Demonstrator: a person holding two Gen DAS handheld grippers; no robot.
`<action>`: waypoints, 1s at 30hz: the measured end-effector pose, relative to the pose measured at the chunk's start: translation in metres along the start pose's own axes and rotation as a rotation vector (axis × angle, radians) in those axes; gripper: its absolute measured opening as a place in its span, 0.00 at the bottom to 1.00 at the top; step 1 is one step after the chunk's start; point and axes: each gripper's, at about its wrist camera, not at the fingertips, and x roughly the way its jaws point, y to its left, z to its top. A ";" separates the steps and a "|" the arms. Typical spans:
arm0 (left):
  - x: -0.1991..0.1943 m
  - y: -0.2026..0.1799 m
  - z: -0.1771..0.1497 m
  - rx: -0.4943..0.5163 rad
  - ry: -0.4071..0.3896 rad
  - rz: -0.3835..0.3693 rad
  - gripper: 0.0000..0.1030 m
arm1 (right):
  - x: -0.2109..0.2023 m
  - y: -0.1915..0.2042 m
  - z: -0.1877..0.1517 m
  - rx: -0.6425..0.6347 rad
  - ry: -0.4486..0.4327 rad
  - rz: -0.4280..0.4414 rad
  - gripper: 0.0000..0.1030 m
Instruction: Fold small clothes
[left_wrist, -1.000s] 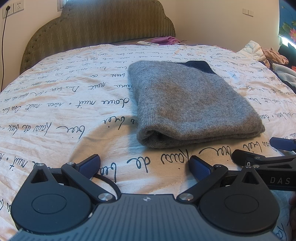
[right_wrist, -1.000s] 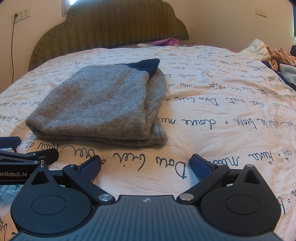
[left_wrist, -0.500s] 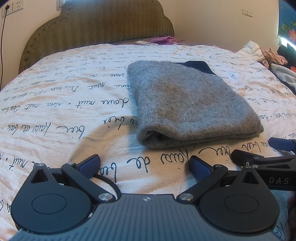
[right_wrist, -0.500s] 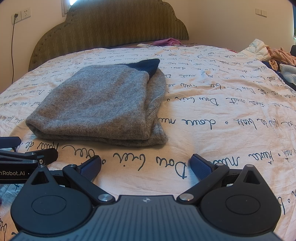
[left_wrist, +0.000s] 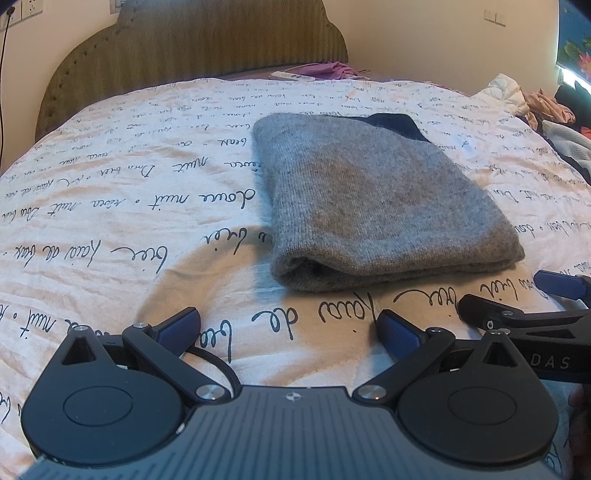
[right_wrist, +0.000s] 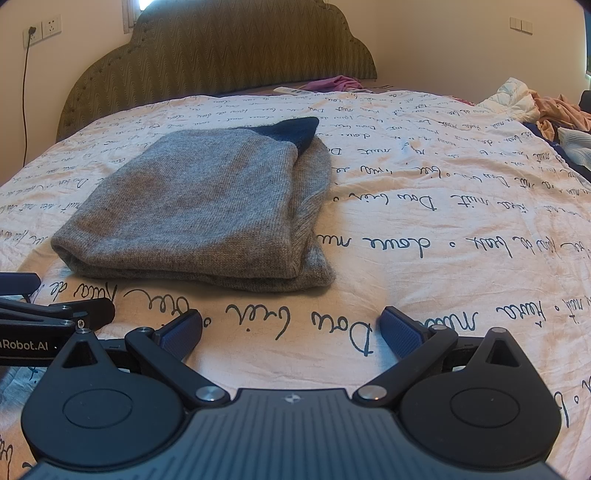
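Ahead, folded grey sweater (left_wrist: 373, 199) lies beyond both spread grippers.

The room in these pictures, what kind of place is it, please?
Most likely a home bedroom. A bed cover printed with handwriting lies before a padded olive headboard, a folded grey sweater rests on the cover, and loose clothes are piled at the right side.

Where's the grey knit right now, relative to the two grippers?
The folded grey knit lies on the script-print bedspread, ahead of both open grippers and touching neither: right of centre in the left wrist view, left of centre in the right wrist view.
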 end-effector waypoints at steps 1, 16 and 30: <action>0.000 0.000 0.000 -0.001 0.004 0.000 1.00 | 0.000 0.000 0.000 0.000 0.000 0.000 1.00; 0.000 0.000 0.001 -0.023 0.012 0.004 1.00 | 0.000 0.000 0.000 0.001 0.000 0.000 1.00; 0.000 0.001 0.002 -0.022 0.008 0.003 1.00 | 0.000 0.000 0.000 0.000 0.000 0.000 1.00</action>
